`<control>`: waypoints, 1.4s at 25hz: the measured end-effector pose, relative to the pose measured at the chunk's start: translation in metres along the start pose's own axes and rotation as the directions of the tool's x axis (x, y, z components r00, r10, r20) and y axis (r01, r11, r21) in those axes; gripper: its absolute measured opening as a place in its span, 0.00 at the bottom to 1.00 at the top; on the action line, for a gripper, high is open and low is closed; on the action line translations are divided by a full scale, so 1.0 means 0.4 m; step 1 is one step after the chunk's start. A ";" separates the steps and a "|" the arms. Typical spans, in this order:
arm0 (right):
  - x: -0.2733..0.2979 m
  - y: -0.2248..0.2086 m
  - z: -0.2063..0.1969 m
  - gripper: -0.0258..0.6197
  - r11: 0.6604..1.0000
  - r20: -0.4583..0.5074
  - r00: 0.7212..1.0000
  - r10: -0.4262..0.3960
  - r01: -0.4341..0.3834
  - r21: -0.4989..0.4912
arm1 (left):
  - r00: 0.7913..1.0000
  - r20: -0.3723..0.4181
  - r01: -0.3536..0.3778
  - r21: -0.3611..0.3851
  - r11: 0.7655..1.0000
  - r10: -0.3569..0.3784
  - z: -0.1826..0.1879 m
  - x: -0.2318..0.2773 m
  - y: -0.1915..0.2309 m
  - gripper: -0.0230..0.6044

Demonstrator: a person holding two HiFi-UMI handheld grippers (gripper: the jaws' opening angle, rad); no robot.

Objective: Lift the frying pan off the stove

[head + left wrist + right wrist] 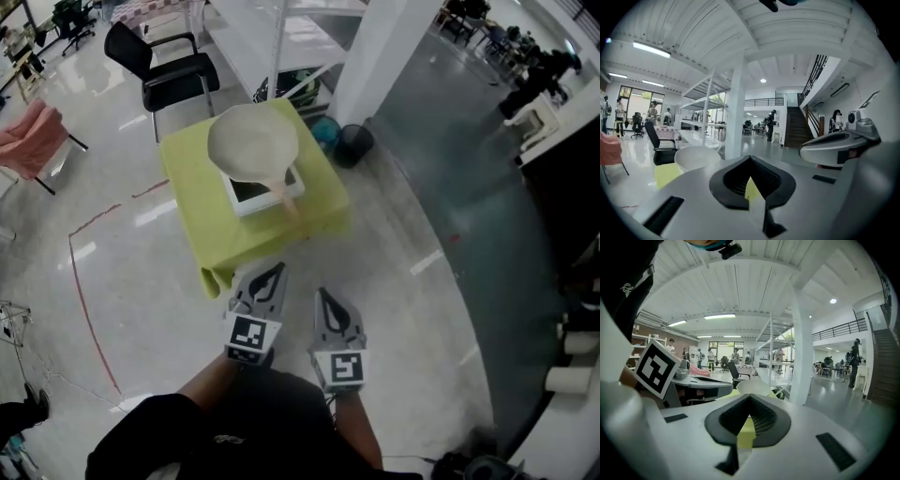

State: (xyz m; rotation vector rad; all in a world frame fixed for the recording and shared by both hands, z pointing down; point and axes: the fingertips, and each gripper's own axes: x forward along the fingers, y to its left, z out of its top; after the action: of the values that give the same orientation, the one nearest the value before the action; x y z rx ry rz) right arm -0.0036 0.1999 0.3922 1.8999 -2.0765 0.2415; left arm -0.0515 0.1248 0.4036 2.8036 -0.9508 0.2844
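Note:
A cream frying pan (252, 142) with a wooden handle (285, 198) rests on a white single-burner stove (253, 192), on a small table with a yellow-green cloth (202, 230). Both grippers hang in the air short of the table's near edge, held close to the person's body. My left gripper (268, 273) is shut and holds nothing. My right gripper (324, 297) is shut too, also holding nothing. The pan (697, 158) shows ahead to the left in the left gripper view. In the right gripper view the pan (754, 386) lies straight ahead beyond the closed tips.
A black office chair (161, 68) stands behind the table, and a white pillar (384, 52) rises at its back right with dark bins (351, 143) at its foot. A pink chair (34, 137) is at far left. Red tape (89, 309) marks the glossy floor.

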 end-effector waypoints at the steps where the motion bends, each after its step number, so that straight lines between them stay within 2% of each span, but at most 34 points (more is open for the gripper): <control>1: 0.019 -0.005 0.000 0.06 1.000 -0.010 1.000 0.002 -0.002 -0.007 | 1.000 -0.009 -0.003 -0.011 1.000 0.003 -0.010 0.013 0.015 0.11; 10: 0.137 -0.044 -0.016 0.06 0.994 -0.070 0.993 0.099 -0.102 -0.038 | 0.999 -0.050 -0.012 -0.047 0.999 0.009 -0.045 0.100 0.049 0.11; 14: 0.200 -0.078 -0.047 0.06 0.983 -0.098 0.980 0.176 -0.180 -0.029 | 0.990 -0.125 -0.075 -0.030 0.997 0.071 -0.104 0.139 0.084 0.11; 17: 0.243 -0.102 -0.059 0.06 0.965 -0.116 0.960 0.256 -0.261 -0.037 | 0.979 -0.171 -0.123 -0.083 0.989 0.107 -0.127 0.168 0.097 0.11; 21: 0.294 -0.146 -0.067 0.06 0.929 -0.134 0.924 0.359 -0.368 -0.046 | 0.962 -0.205 -0.203 -0.114 0.972 0.177 -0.131 0.209 0.105 0.11; 25: 0.352 -0.198 -0.036 0.06 0.896 -0.132 0.888 0.441 -0.444 0.002 | 0.942 -0.235 -0.282 -0.166 0.945 0.240 -0.130 0.260 0.124 0.11; 28: 0.380 -0.236 -0.084 0.06 0.862 -0.172 0.847 0.504 -0.505 0.038 | 0.928 -0.249 -0.326 -0.183 0.927 0.278 -0.144 0.282 0.122 0.11; 31: 0.410 -0.268 -0.154 0.06 0.854 -0.229 0.825 0.516 -0.516 0.067 | 0.914 -0.276 -0.355 -0.195 0.914 0.296 -0.169 0.280 0.127 0.11; 35: 0.443 -0.293 -0.193 0.06 0.853 -0.257 0.814 0.521 -0.509 0.119 | 0.905 -0.315 -0.381 -0.308 0.872 0.284 -0.207 0.285 0.140 0.11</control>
State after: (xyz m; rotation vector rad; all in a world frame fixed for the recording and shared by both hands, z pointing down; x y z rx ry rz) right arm 0.1096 0.0474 0.5148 1.1853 -2.3471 0.6471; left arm -0.0077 0.0326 0.5156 2.1924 -1.2746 0.4567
